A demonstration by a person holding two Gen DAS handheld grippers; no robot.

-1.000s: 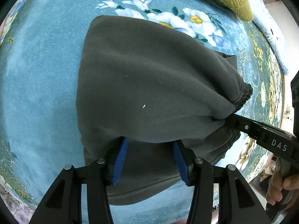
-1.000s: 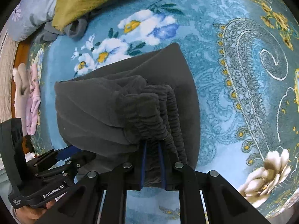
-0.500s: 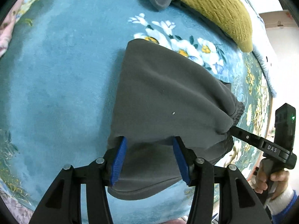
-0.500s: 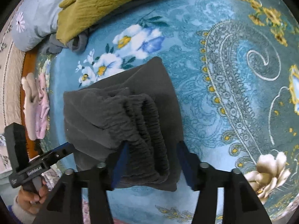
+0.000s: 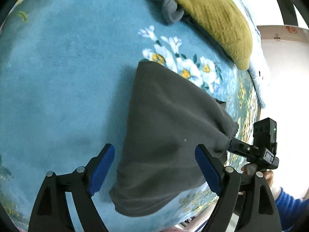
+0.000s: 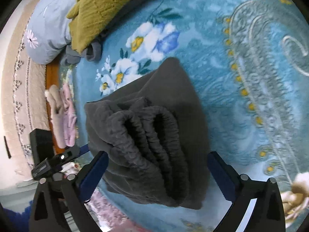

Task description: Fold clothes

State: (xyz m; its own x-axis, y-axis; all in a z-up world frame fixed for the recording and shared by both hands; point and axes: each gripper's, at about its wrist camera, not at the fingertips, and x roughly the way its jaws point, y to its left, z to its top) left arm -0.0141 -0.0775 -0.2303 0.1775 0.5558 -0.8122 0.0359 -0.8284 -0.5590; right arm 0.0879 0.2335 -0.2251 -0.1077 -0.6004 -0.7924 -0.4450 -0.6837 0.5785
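Observation:
A folded dark grey fleece garment (image 5: 164, 135) lies on the blue floral blanket (image 5: 58, 77). Its gathered elastic waistband (image 6: 154, 135) faces the right wrist camera. My left gripper (image 5: 154, 169) hovers open above the garment's near edge, blue pads spread wide, holding nothing. My right gripper (image 6: 160, 174) is open too, its pads either side of the waistband end without touching it. The right gripper's body (image 5: 256, 150) shows at the garment's right side in the left wrist view, and the left gripper's body (image 6: 52, 162) at the left in the right wrist view.
An olive knitted sweater (image 5: 208, 17) lies over a grey cloth (image 5: 170, 11) at the blanket's far side, beside a pale blue pillow (image 6: 46, 31). Pink and cream clothes (image 6: 61, 116) sit at the left edge. A person's hand in a blue sleeve (image 5: 285, 203) holds the right gripper.
Both grippers let go of the grey garment: the right one opened first, then the left. Both pulled back and up, and the garment now lies folded on the blanket.

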